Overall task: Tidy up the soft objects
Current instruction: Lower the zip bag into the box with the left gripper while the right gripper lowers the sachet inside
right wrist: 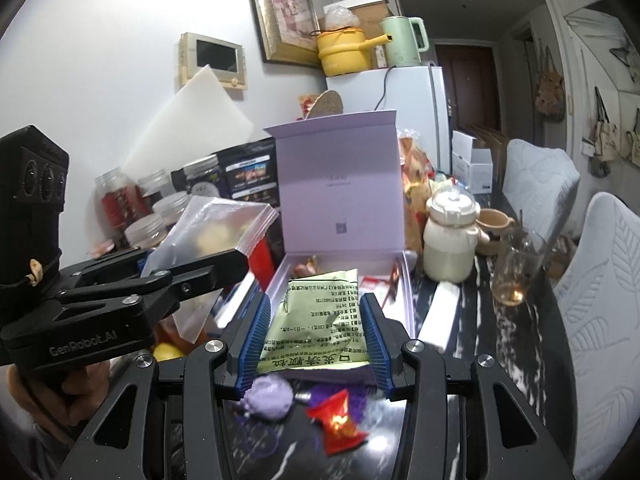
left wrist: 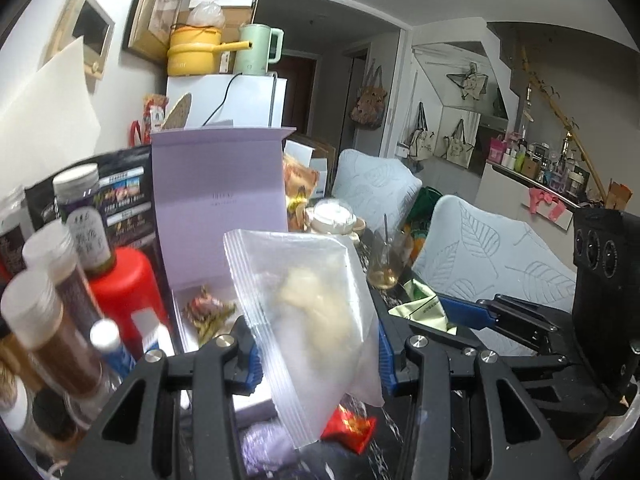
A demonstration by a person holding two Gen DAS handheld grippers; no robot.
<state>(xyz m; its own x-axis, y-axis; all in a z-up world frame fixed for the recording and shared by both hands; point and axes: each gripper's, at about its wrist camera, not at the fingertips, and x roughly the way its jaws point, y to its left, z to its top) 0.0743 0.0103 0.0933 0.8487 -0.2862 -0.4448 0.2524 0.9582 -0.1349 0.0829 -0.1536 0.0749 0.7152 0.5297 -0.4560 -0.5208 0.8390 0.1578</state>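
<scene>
My left gripper (left wrist: 318, 354) is shut on a clear zip bag (left wrist: 308, 308) with pale soft stuff inside, held up beside the open lilac box (left wrist: 220, 200). In the right wrist view the same bag (right wrist: 212, 236) hangs from the left gripper at the left. My right gripper (right wrist: 312, 340) is shut on a light green sachet (right wrist: 320, 320) with black print, held over the front of the lilac box (right wrist: 340, 184). Small wrapped sweets lie inside the box (right wrist: 308, 266). A lilac pouch (right wrist: 270, 398) and a red snack packet (right wrist: 340, 420) lie on the dark table in front of the box.
Jars and a red bottle (left wrist: 124, 284) crowd the left. A cream pot (right wrist: 450, 236), a mug (right wrist: 494, 224) and a glass (right wrist: 516, 268) stand right of the box. Two leaf-pattern chairs (right wrist: 604, 300) line the table's right edge. A white fridge (right wrist: 412, 112) stands behind.
</scene>
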